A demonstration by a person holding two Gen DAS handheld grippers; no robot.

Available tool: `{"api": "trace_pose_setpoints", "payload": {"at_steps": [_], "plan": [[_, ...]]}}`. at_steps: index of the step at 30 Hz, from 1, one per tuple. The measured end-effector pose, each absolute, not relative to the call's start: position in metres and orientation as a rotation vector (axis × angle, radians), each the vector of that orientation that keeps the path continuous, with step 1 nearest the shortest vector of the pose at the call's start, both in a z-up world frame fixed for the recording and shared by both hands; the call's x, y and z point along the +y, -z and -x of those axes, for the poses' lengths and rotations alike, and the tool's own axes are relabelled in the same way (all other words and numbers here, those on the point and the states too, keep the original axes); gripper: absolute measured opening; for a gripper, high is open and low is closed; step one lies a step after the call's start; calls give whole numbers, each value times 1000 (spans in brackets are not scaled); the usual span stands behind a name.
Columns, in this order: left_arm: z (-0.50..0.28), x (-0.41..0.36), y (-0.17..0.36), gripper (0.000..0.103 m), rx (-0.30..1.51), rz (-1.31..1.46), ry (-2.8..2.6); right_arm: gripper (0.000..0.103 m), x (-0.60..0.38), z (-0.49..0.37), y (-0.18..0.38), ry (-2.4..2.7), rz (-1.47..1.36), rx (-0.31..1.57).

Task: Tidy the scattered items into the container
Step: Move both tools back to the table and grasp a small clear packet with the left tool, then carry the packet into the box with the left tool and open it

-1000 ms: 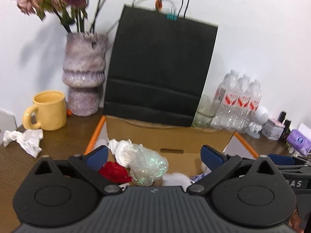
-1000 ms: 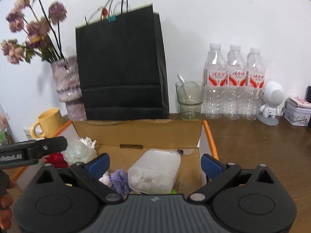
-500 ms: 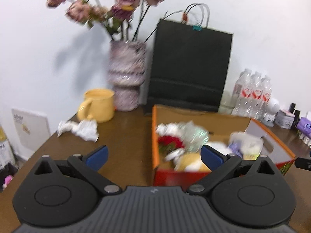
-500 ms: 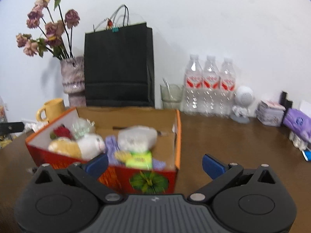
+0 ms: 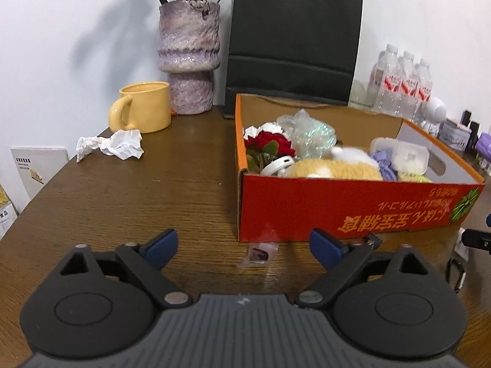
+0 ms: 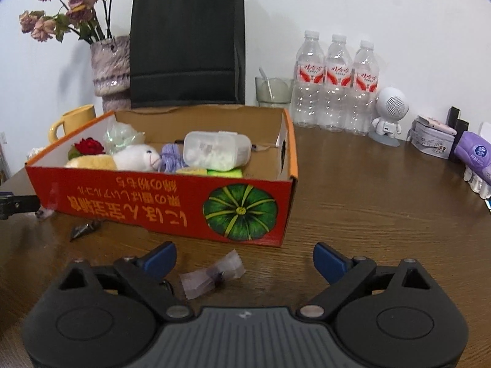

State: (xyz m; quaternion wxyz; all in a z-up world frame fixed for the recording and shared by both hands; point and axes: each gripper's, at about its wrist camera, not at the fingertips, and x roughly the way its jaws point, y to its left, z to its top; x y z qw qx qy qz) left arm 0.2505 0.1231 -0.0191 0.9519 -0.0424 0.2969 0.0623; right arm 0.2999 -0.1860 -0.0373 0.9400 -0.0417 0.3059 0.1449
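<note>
Clear plastic is what each loose packet is wrapped in. A small sachet (image 5: 258, 254) is framed between the spread, empty left tongs (image 5: 244, 248), which have just been narrowing; it lies just before the red box (image 5: 353, 211). A crumpled wrapper (image 6: 211, 276) is found between the right tongs (image 6: 245, 259), likewise narrowing and empty, its long axis slanted across them. Farther left of the box, crumpled paper (image 5: 112, 145) remains on the bench (image 5: 138, 202).

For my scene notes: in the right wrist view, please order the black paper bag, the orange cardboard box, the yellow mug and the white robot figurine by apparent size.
1. orange cardboard box, nearer the camera, so partly unsure
2. black paper bag
3-4. yellow mug, partly hidden, and white robot figurine: look alike
</note>
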Motion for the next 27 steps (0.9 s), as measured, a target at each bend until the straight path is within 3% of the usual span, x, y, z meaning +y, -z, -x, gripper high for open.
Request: {"api": "trace_pose_setpoints", "payload": {"at_steps": [3, 6, 8, 12, 14, 16, 18, 27], "plan": [[-253, 123, 22, 81, 621, 85, -125, 91, -182, -301, 41, -304, 104, 636], [-254, 123, 23, 76, 627, 82, -116, 79, -179, -301, 42, -315, 117, 646], [-255, 121, 25, 72, 635, 72, -109, 79, -177, -301, 44, -310, 130, 653], [-257, 118, 29, 54, 661, 64, -100, 65, -179, -303, 45, -327, 109, 674], [-256, 117, 30, 40, 657, 50, -105, 59, -182, -302, 45, -335, 92, 679], [-255, 118, 29, 23, 655, 55, -93, 40, -183, -300, 44, -337, 88, 676], [-252, 118, 29, 23, 654, 57, -85, 29, -183, -298, 43, -332, 87, 672], [-247, 114, 27, 23, 638, 52, -70, 18, -191, -290, 37, -335, 39, 642]]}}
